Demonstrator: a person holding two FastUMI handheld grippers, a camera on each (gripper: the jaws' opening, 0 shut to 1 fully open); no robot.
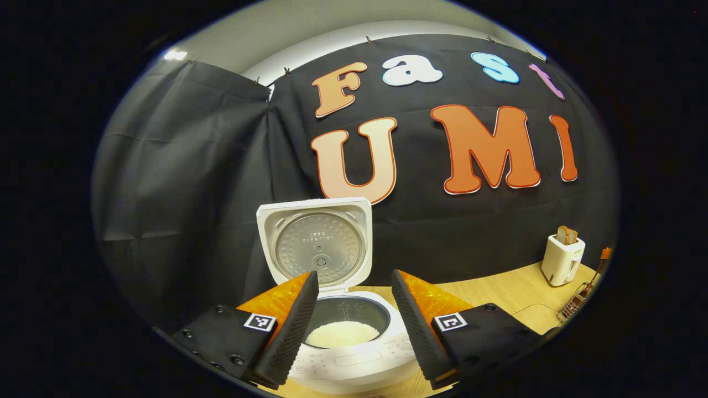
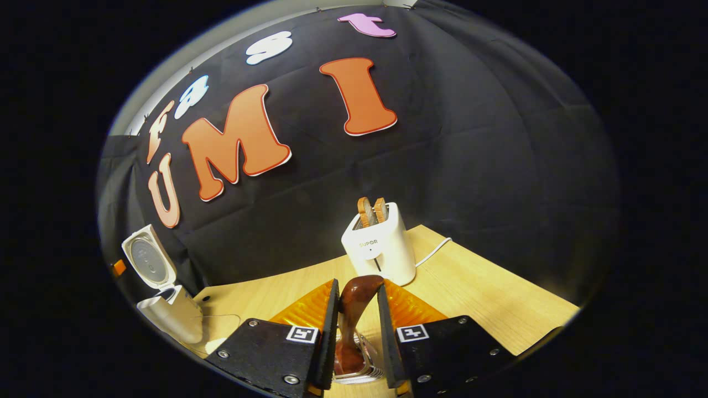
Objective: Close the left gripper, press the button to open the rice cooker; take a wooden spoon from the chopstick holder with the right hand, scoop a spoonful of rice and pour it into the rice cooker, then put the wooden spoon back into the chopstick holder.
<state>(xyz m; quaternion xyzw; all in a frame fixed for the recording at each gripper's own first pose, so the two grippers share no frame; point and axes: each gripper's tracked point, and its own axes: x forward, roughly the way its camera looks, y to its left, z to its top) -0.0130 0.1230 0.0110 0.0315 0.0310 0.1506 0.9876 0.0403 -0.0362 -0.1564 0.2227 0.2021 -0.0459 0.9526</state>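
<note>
The white rice cooker stands right in front of my left gripper, its lid swung upright. White rice lies in its inner pot. The left gripper is open, with nothing between its fingers. In the right gripper view, my right gripper is shut on the dark wooden spoon, which stands upright. The spoon's lower end sits in the wire chopstick holder just under the fingers. The open cooker is far to the left in that view.
A white toaster with bread slices stands just behind the spoon, its cord trailing right over the wooden table. In the left gripper view the toaster and the chopstick holder are at the far right.
</note>
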